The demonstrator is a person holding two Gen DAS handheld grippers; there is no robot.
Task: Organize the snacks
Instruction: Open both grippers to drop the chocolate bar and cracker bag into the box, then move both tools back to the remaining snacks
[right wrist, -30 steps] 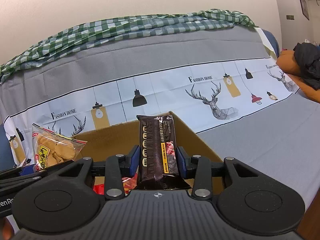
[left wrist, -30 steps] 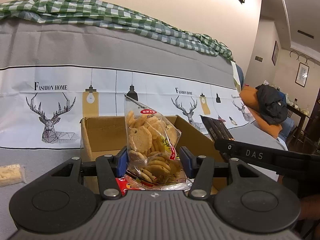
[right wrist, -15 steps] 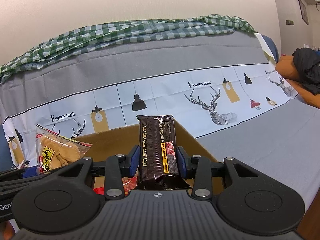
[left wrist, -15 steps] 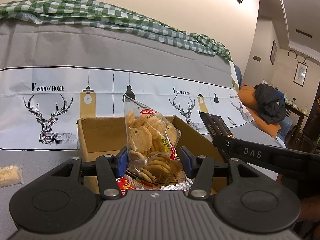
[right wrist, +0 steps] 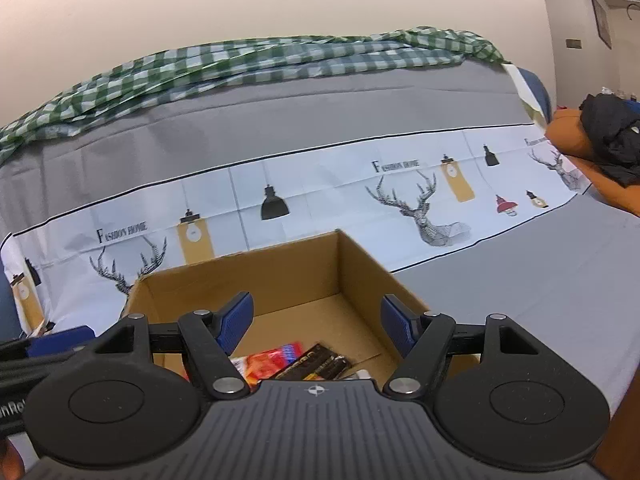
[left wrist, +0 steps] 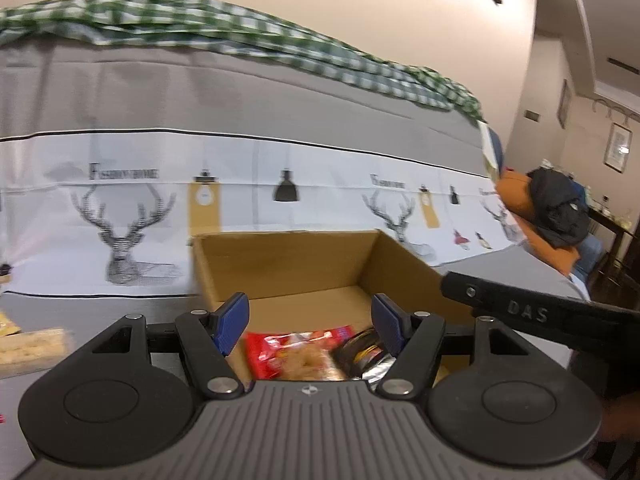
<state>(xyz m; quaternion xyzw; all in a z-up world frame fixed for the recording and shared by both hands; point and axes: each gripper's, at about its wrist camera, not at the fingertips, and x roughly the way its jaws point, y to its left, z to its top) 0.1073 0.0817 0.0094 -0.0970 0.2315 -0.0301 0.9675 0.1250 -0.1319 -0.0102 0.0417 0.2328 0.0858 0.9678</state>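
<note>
An open cardboard box stands on the grey cover just ahead of both grippers. My left gripper hangs over its near edge, jaws opening, nothing between them. Below it in the box lie the clear bag of cookies, a red snack pack and a dark packet. My right gripper is also over the box, jaws opening and empty. The dark chocolate bar lies on the box floor beside an orange-red pack. The right tool's black arm crosses the left wrist view.
A pale wafer pack lies on the cover left of the box. A sofa back draped in a deer-print cloth and a green checked blanket rises behind. An orange cushion with black clothing sits far right.
Both grippers have opened and let go. The cookie bag dropped from the left jaws into the box, and the chocolate bar dropped from the right jaws into the box.
</note>
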